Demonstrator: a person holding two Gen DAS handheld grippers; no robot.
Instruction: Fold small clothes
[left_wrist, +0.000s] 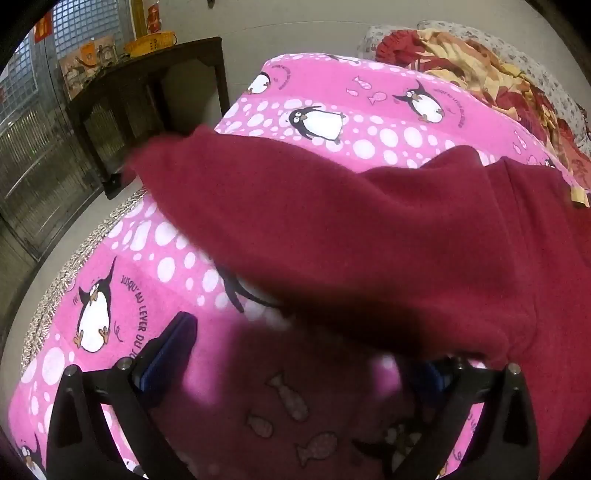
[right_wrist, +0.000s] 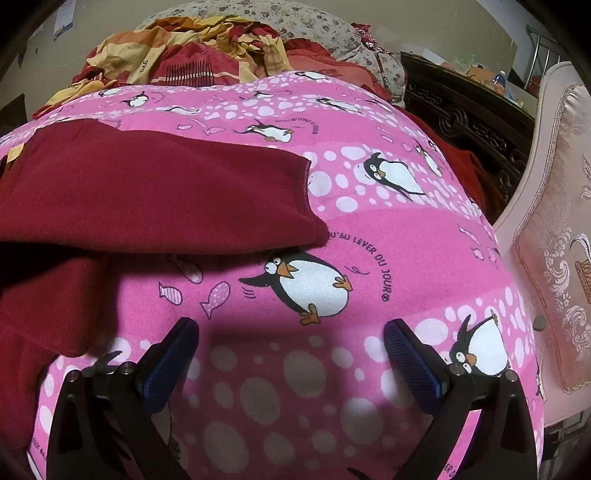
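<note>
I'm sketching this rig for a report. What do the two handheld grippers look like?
Both match: the left gripper and right gripper have black angular linkage arms with silver pivot pins, carrying jaws faced with blue ribbed pads. No cables, markings or sleeves show.

I see a dark wooden cabinet (left_wrist: 147, 96) against a pale wall (left_wrist: 295, 33), grated windows (left_wrist: 85, 22) beside it, and a pink brocade chair (right_wrist: 554, 229).

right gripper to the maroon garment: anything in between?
Nothing visible. The right gripper is open over bare penguin blanket, and the maroon garment lies up and to its left with only blanket between. The piled clothes sit beyond the garment, out of the path.
</note>
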